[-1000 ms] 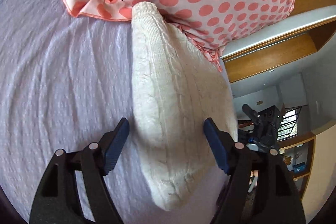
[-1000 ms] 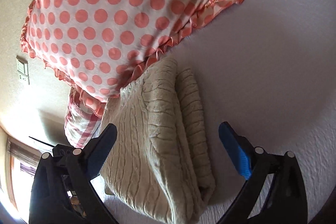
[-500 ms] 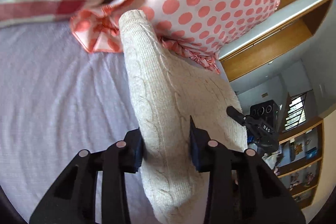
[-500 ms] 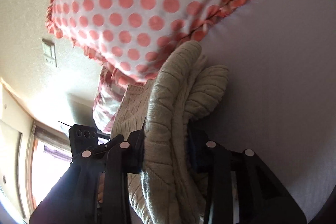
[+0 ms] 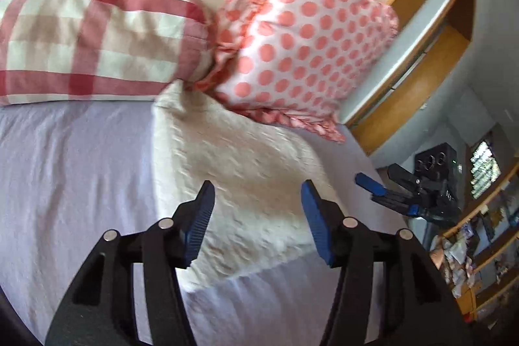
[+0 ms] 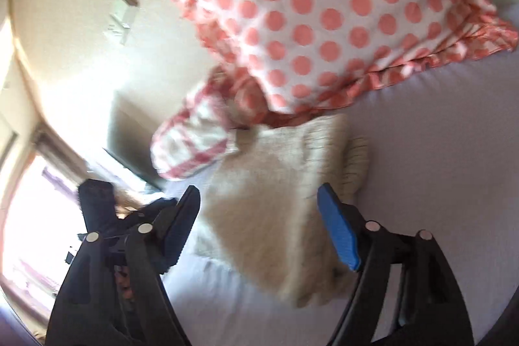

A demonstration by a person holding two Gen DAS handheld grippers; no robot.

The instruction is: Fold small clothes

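Sweater released, fold set down

Both grippers, left [image 5: 256, 216] and right [image 6: 259, 222], clamped the sweater [image 5: 240, 171] half a second ago; fingers now stand wide. It lies folded on the bed [image 5: 74, 164], against the dotted pillow [image 5: 301, 41]; this fold looks complete.

1. The left gripper [image 5: 257, 216] is held with its 2 blue-padded fingers [image 5: 198, 224] spread wide, nothing between them.
2. The right gripper [image 6: 259, 222] likewise has its 2 fingers [image 6: 339, 235] parted, gripping nothing.
3. In the left wrist view, the right gripper [image 5: 378, 188] appears off to the right, well apart.
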